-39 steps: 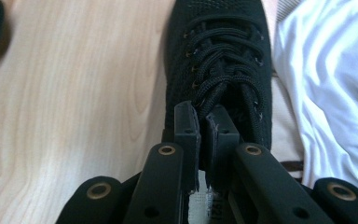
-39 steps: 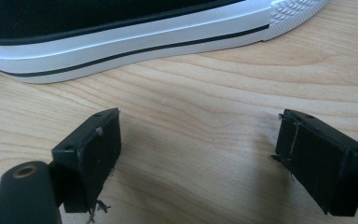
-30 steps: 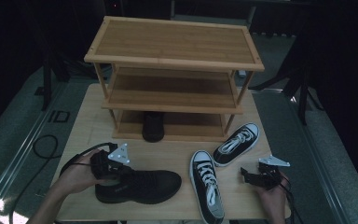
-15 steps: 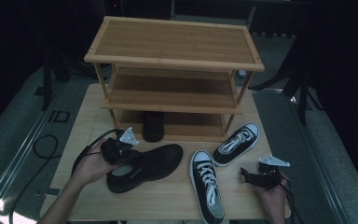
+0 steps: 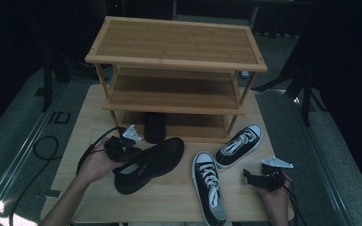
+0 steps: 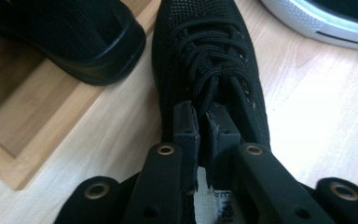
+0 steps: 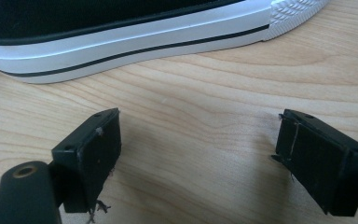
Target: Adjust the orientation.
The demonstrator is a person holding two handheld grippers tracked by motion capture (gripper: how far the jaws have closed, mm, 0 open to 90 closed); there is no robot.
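A black lace-up shoe lies on the wooden table in front of the shoe rack, toe toward the rack. My left gripper sits at its heel end. In the left gripper view the gripper pinches the shoe's tongue behind the laces. Its jaws have just been opening a little, with the tongue still between the pads. My right gripper rests near the table's front right, open with nothing between its fingers. The white sole of a sneaker lies just ahead of it.
Two black-and-white sneakers lie right of the black shoe, one near the front edge and one by the rack's right leg. A second black shoe stands on the rack's bottom shelf. Cables trail off the table's left side.
My left gripper has carried the black shoe from the front left toward the rack and turned its toe up and to the right. The right gripper has stayed put.
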